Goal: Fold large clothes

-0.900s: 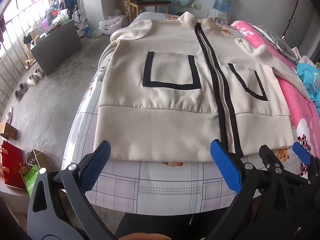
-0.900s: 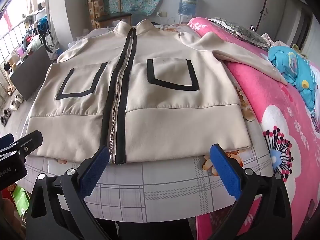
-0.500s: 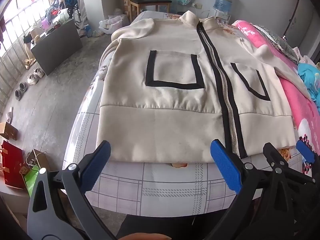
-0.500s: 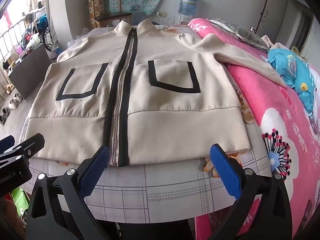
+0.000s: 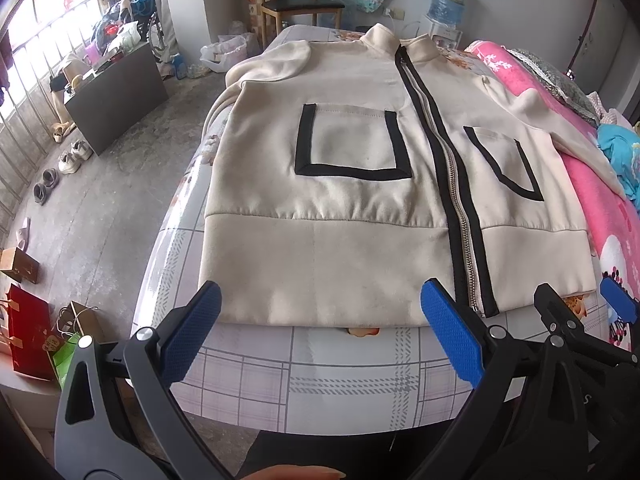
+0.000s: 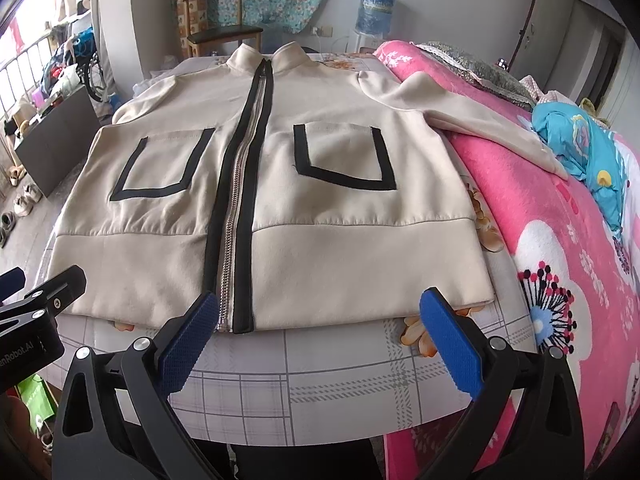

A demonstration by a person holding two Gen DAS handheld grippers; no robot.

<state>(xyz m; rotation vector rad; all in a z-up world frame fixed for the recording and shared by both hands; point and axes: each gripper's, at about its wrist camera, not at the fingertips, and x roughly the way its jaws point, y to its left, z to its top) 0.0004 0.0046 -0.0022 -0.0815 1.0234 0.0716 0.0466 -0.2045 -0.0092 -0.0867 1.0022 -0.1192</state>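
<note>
A cream zip-up jacket [image 5: 344,216] with black zipper trim and two black-edged pockets lies flat, front up, on a checked bed cover [image 5: 340,376]. It also shows in the right wrist view [image 6: 320,216]. Its right sleeve [image 6: 480,120] stretches onto a pink blanket. Its left sleeve [image 5: 276,64] is bent near the shoulder. My left gripper [image 5: 320,340] is open and empty, just short of the hem's left half. My right gripper [image 6: 320,340] is open and empty, just short of the hem right of the zipper [image 6: 236,208].
A pink flowered blanket [image 6: 560,240] covers the bed's right side, with blue clothing [image 6: 584,152] on it. A wooden chair [image 5: 300,4] and a water dispenser [image 5: 448,4] stand beyond the bed. Shoes [image 5: 72,156], a dark cabinet [image 5: 116,88] and bags [image 5: 28,336] sit on the floor at left.
Both grippers have drifted slightly, so the jacket sits a little further right in the left view and lower in the right view. The jaws stay open; the jacket has not moved.
</note>
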